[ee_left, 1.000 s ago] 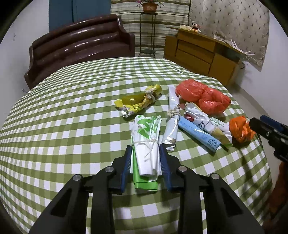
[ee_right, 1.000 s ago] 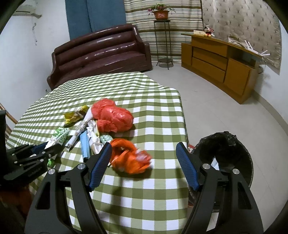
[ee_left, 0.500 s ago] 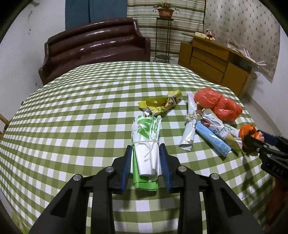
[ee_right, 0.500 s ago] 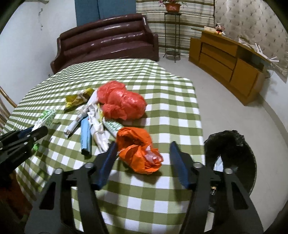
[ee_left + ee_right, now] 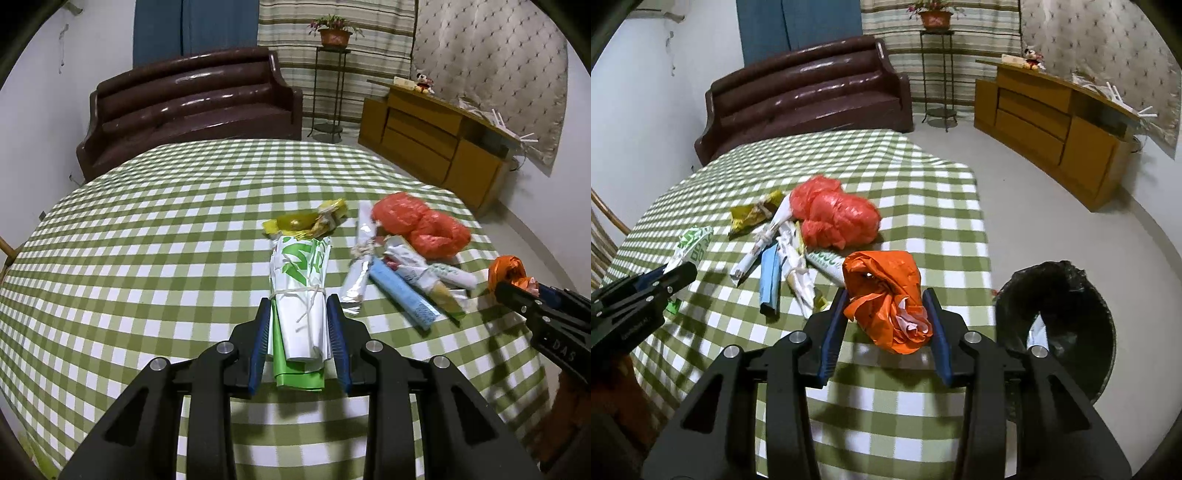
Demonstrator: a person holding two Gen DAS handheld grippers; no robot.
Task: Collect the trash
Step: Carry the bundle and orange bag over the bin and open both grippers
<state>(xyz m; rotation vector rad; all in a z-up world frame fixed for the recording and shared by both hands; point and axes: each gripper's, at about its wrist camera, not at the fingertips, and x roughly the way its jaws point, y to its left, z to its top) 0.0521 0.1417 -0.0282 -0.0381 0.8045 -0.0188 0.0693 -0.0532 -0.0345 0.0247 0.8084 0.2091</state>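
The left tool [image 5: 298,314] pinches a white-and-green tied wrapper bundle [image 5: 301,291] on the green-checked counter [image 5: 147,236]. Just beyond lies a yellow wrapper [image 5: 306,223]; to the right, a silver packet [image 5: 360,269], a blue packet [image 5: 400,295] and a red plastic bag [image 5: 421,227] crowd together. The right tool [image 5: 886,310], its jaws just closing, squeezes an orange crumpled bag [image 5: 886,295] at the counter's near edge. A black-lined bin [image 5: 1067,314] stands on the floor right of it. Behind are a brown sofa [image 5: 192,107] and wooden cabinet [image 5: 432,140]. Green lettering on the wrappers is too blurred to read.
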